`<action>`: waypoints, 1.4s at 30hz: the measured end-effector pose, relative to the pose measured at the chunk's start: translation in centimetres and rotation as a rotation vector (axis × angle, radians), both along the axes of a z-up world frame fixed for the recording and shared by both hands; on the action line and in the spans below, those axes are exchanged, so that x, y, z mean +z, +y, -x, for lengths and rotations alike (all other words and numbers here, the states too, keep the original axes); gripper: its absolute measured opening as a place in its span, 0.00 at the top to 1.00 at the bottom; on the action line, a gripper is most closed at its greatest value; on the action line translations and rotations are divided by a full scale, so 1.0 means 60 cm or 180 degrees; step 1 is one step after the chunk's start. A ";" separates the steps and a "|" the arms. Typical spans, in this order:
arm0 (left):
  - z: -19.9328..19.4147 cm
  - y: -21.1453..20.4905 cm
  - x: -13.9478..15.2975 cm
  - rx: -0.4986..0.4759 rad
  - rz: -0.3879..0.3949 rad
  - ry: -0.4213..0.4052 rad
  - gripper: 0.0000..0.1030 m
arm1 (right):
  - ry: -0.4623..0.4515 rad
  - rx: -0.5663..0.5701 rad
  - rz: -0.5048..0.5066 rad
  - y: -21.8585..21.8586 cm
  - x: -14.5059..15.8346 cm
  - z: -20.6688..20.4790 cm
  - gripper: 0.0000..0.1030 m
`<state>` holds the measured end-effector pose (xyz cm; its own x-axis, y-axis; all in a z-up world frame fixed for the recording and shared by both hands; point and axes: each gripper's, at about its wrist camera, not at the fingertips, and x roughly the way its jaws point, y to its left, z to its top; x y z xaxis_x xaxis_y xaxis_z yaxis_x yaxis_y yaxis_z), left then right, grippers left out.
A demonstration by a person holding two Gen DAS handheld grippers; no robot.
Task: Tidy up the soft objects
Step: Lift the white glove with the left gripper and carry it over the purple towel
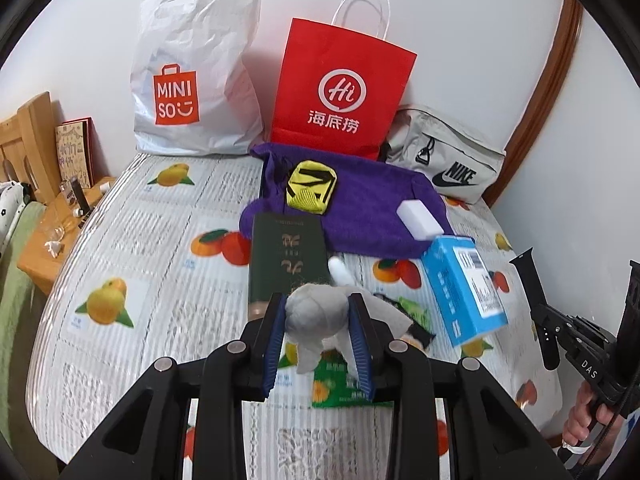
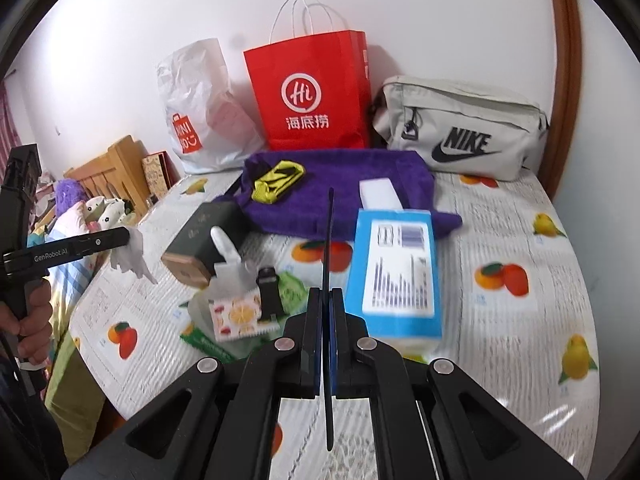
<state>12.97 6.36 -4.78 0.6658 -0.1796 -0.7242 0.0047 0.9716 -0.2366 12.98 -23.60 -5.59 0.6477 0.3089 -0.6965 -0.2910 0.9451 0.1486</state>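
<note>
My left gripper is shut on a grey plush toy, lifted above the fruit-print tablecloth. From the right wrist view the left gripper shows at the left with the plush toy hanging from its tip. My right gripper is shut on a thin black watch strap, seen edge-on. The same strap sticks up from the right gripper at the right edge. A purple towel lies at the back, with a yellow-black fabric piece and a white sponge block on it.
A blue box, a dark green box and small packets lie mid-table. Against the wall stand a white Miniso bag, a red paper bag and a grey Nike bag. A wooden shelf is on the left.
</note>
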 end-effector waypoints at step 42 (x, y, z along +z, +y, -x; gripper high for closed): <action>-0.298 -0.004 -0.060 0.0111 -0.0044 0.0241 0.71 | 0.0173 -0.0064 0.0264 -0.031 -0.061 -0.363 0.97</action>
